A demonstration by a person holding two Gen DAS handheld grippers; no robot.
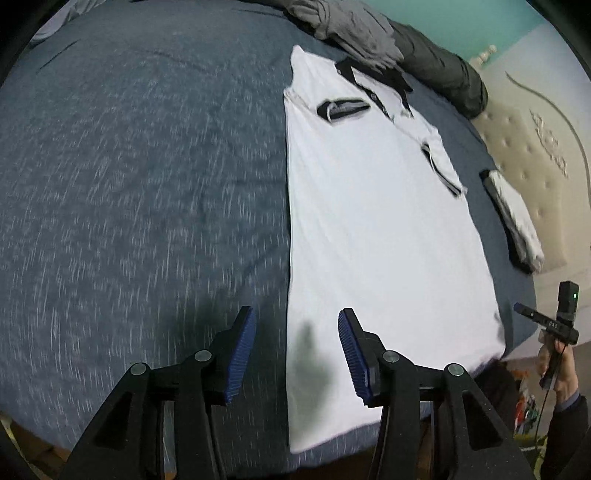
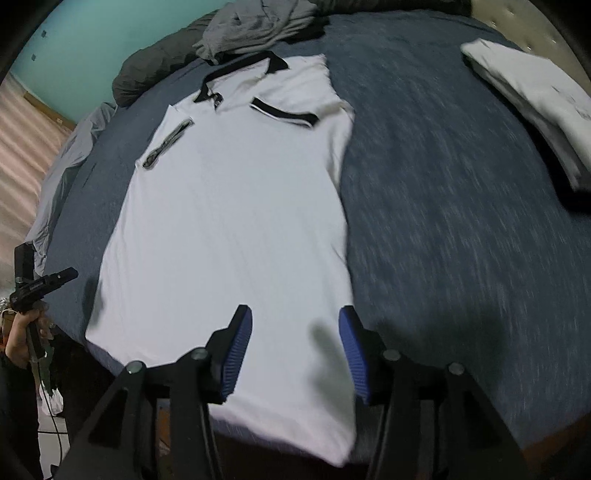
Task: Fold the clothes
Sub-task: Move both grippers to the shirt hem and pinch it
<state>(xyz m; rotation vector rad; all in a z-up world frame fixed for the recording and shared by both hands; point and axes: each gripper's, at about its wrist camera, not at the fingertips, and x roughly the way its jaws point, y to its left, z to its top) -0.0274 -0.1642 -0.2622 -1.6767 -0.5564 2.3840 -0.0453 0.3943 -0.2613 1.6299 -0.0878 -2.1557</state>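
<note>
Left gripper (image 1: 297,354): jaws parted, nothing between the blue pads, held above the hem end of the white polo shirt (image 1: 369,221), over its left edge. Right gripper (image 2: 297,354): jaws likewise parted and empty, over the hem near the shirt's right edge. No earlier view to compare.

Shirt lies flat, face up, on the blue-grey bedspread (image 1: 129,184), both sleeves folded inward across the chest, black collar at the far end.

Further off: a folded white garment (image 2: 535,99) to the right on the bedspread, well apart from the shirt; a crumpled grey garment (image 2: 255,26) just beyond the collar.
</note>
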